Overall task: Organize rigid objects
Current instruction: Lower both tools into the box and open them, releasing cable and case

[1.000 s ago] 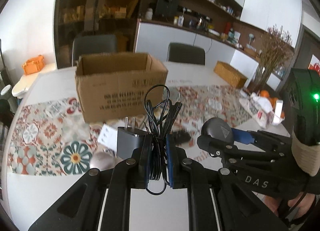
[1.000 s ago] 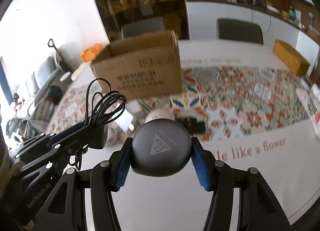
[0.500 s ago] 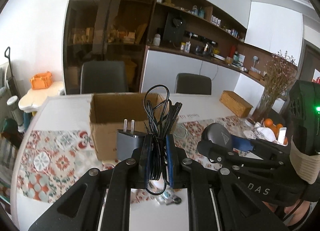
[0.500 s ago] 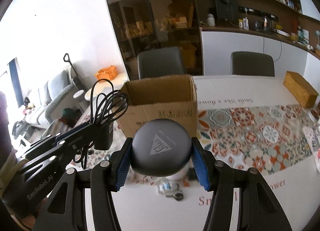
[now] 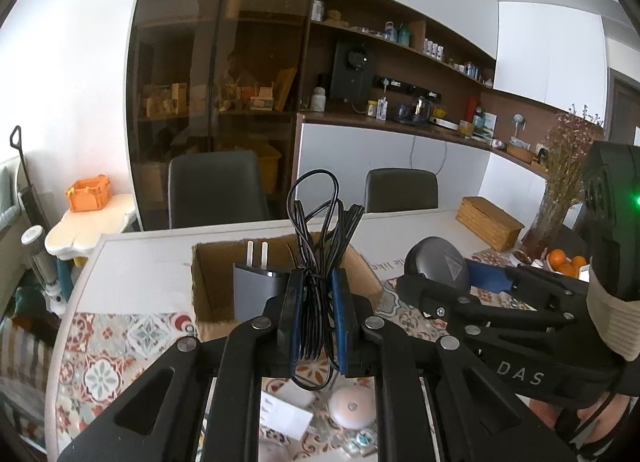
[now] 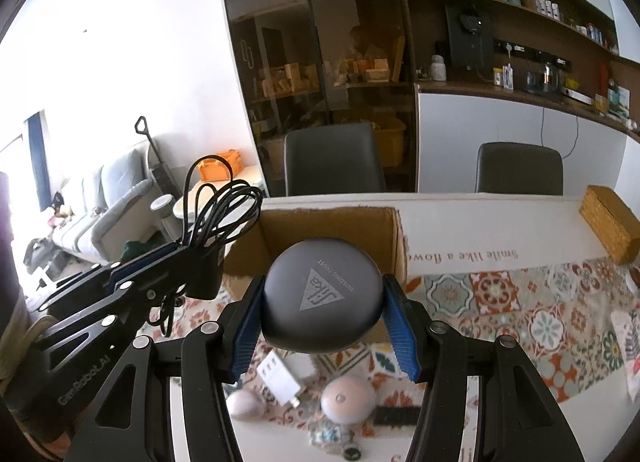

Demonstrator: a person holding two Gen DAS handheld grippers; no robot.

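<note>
**Now: charger and round case held over the box**

Here the left gripper [image 5: 316,318] pinches a bundled black cable [image 5: 318,246], its grey two-pin charger [image 5: 256,282] hanging beside the left pad. The right gripper [image 6: 322,312] clamps a smooth, dark, rounded case [image 6: 322,296] bearing a triangular logo. Both hang above the open corrugated cardboard box [image 6: 394,246] on the white table [image 6: 500,222], beside a tile-patterned mat [image 6: 520,302]. A pinkish dome [image 6: 346,402] lies below.
</note>
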